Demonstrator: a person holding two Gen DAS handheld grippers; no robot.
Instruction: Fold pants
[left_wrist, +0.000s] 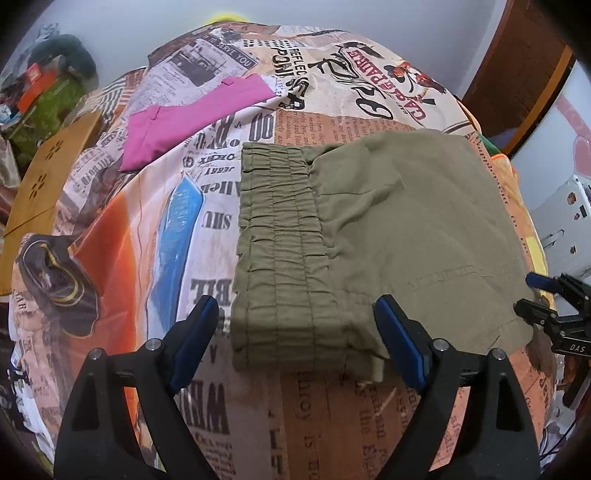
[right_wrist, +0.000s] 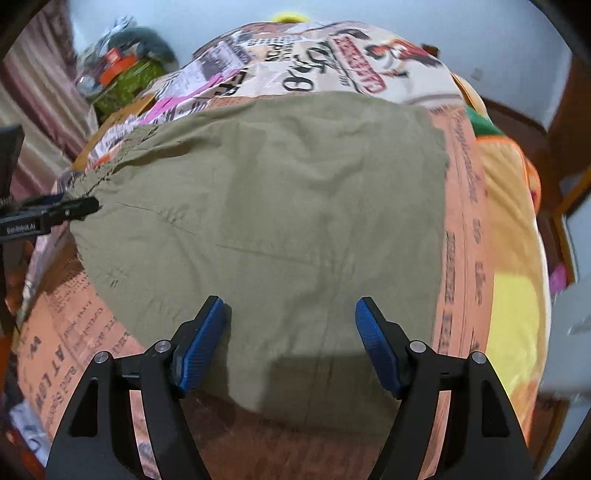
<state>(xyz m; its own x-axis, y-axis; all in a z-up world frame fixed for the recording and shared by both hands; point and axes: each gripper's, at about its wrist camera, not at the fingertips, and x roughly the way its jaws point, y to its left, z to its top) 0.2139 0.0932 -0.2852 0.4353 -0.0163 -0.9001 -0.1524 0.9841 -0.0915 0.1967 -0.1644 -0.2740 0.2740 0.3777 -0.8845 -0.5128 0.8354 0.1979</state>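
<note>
Olive green pants (left_wrist: 388, 221) lie folded flat on a newspaper-print bedsheet (left_wrist: 332, 92), the gathered elastic waistband (left_wrist: 280, 240) on their left side. My left gripper (left_wrist: 297, 301) hovers open over the near end of the waistband, its blue pads well apart and pressing on nothing. In the right wrist view the pants (right_wrist: 277, 203) fill the middle. My right gripper (right_wrist: 291, 301) stands open above their near edge, nothing held. The right gripper (left_wrist: 546, 302) also shows at the right edge of the left wrist view, and the left gripper (right_wrist: 62, 210) at the left edge of the right wrist view.
A pink garment (left_wrist: 192, 122) lies flat on the sheet at the far left. A wooden board (left_wrist: 48, 177) and a cluttered pile (left_wrist: 48, 96) sit off the bed's left side. A white appliance (left_wrist: 569, 221) and a brown door (left_wrist: 517, 74) are on the right.
</note>
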